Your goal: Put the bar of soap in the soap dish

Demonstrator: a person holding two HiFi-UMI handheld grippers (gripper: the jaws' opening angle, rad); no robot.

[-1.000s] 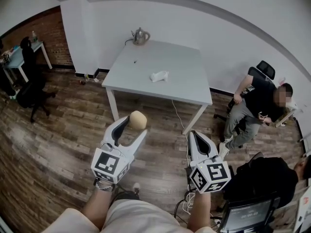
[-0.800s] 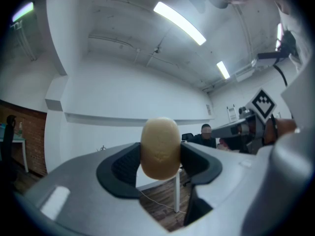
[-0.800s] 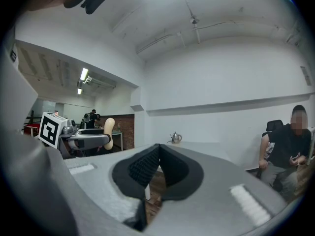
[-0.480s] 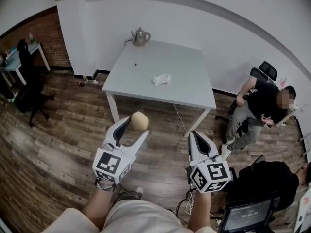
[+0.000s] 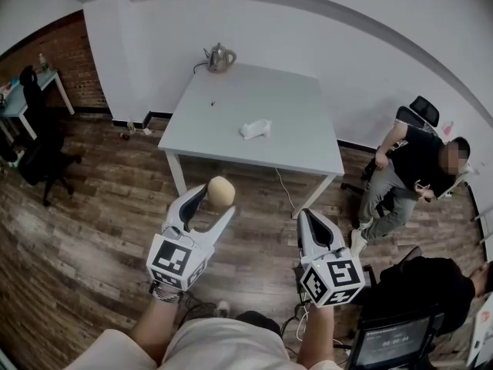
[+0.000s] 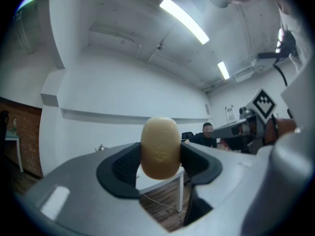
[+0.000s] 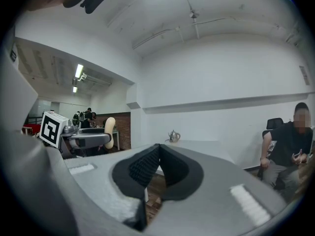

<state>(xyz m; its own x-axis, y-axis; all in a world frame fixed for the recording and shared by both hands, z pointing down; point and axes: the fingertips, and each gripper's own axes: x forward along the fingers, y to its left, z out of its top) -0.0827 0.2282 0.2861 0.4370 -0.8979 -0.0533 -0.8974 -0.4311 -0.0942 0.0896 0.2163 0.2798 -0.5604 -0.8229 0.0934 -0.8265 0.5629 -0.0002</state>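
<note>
A pale yellow oval bar of soap (image 5: 220,191) is pinched between the black pads of my left gripper (image 5: 215,199), held level above the wooden floor in front of the white table (image 5: 285,141). In the left gripper view the bar of soap (image 6: 159,147) stands upright between both pads. My right gripper (image 5: 309,220) is beside it on the right, its pads pressed together with nothing between them (image 7: 156,167). A small white soap dish (image 5: 255,127) lies near the middle of the table top.
A metal kettle (image 5: 219,56) stands at the table's far edge. A person sits on an office chair (image 5: 414,116) at the right, by the wall. Another person and a screen (image 5: 390,344) are at the lower right. Cables (image 5: 286,193) trail on the floor under the table. A desk (image 5: 15,95) and chairs stand at the far left.
Both grippers kept their pose while the table has drawn slightly nearer and the view has shifted a little. The soap stays gripped.
</note>
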